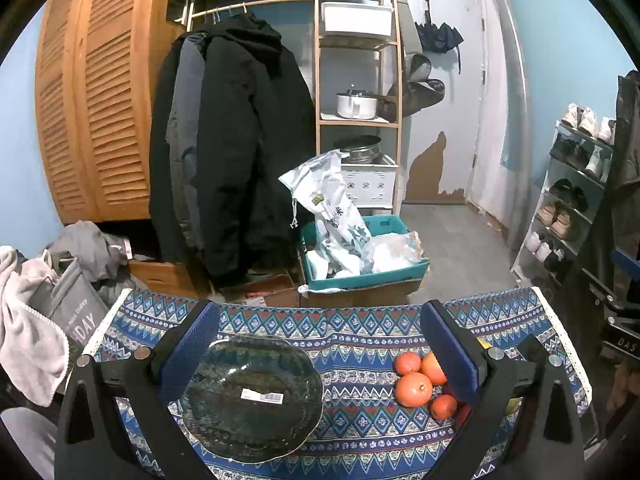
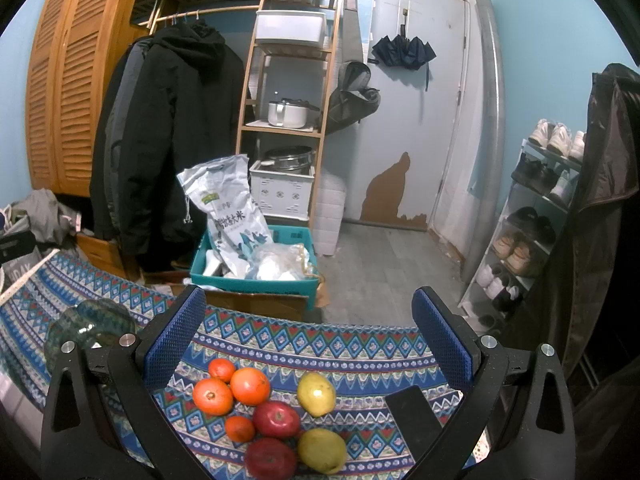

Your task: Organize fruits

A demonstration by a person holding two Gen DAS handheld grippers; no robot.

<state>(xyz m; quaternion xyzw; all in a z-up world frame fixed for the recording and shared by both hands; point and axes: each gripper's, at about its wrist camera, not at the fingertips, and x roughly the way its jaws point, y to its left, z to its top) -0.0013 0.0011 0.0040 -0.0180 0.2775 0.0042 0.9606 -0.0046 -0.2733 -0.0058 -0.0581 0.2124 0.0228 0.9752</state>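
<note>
Left gripper point(image 1: 320, 356) spread wide, holding nothing, hovering over patterned tablecloth point(image 1: 360, 340). Right gripper point(image 2: 308, 344) equally wide, empty.

Landmark: glass plate point(image 1: 252, 396). In left view plate lies between left fingers, nearer left pad; oranges point(image 1: 414, 389) right of plate, beside right pad.

Right view alone shows whole pile right of plate point(image 2: 90, 326): oranges point(image 2: 250, 386), two red apples point(image 2: 276, 419), two yellow pears point(image 2: 316, 394), black phone point(image 2: 414, 416), all between right fingers.
</note>
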